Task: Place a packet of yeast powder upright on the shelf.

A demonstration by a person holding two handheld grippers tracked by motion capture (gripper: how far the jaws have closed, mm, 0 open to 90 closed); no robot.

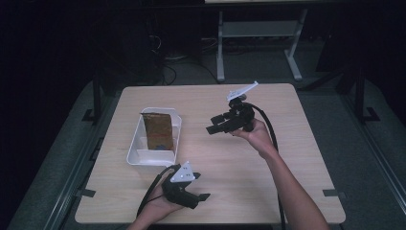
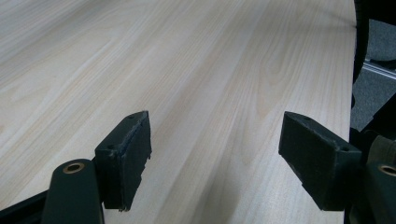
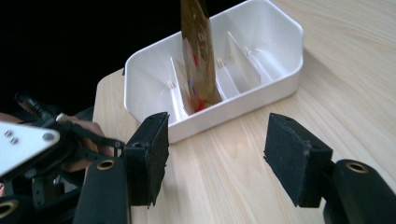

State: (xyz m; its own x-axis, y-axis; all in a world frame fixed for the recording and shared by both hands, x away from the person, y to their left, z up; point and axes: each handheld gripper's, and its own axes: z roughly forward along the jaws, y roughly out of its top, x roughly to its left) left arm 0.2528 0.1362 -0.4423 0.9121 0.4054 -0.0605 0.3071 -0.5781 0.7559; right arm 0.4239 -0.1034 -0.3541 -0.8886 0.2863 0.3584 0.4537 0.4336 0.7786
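High view: the white tray [image 1: 139, 152] is sitting left of centre on the table [image 1: 287, 158], a brown packet [image 1: 159, 130] standing in it, probably in the middle compartment. The right gripper [image 1: 214, 128] is hovering just right of it.

Left gripper view: the left gripper [image 2: 215, 154] is gaping wide over bare wood.

Right gripper view: jaws are spreading apart, empty, facing the tray.

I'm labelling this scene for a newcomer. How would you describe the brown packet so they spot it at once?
On the light wooden table, find the white plastic divided tray on the left half. The flat brown packet stands inside it, leaning between dividers; it is the tray's one brown item, rising above the rim.
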